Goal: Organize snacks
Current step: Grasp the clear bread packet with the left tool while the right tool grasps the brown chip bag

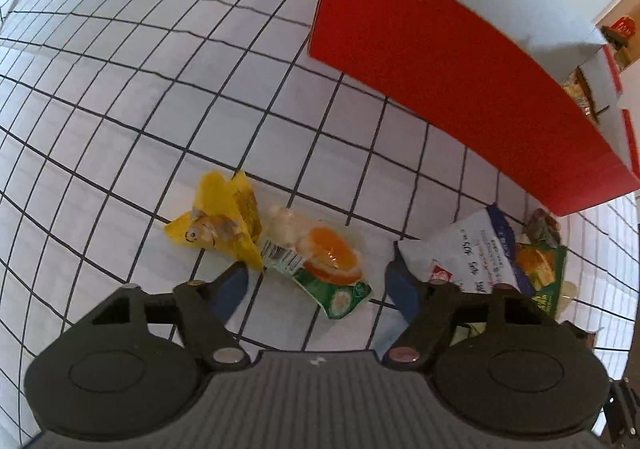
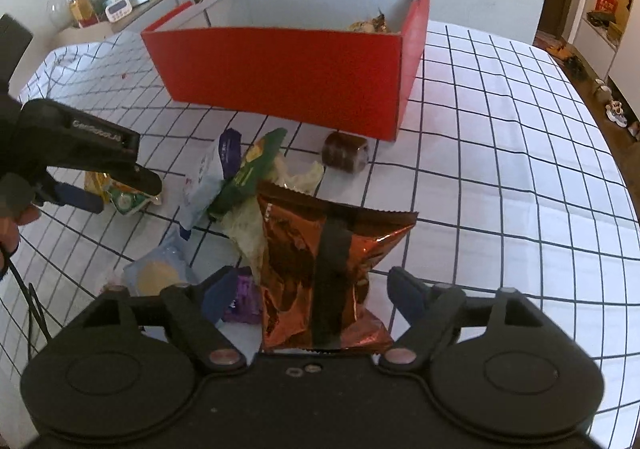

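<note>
Table: a white cloth with a black grid (image 2: 500,153) is covering it, and a cluttered counter is standing against the wall behind.
Box: the red box (image 2: 288,77) is sitting open on the cloth beyond the snacks, with a few packets already showing inside at its far right corner.
Left gripper: I am holding my left gripper (image 1: 316,273) over the orange-and-green packet (image 1: 320,261), jaws partly open and not touching it; a yellow packet (image 1: 220,221) is lying just beside.
Right gripper: I am holding my right gripper (image 2: 308,289) around the copper chip bag (image 2: 324,269), jaws partly open, pads not pressing on it.
Other snacks: a white-and-blue packet (image 2: 208,177), a dark green packet (image 2: 252,169) and a brown roll (image 2: 344,151) are lying between me and the box.
</note>
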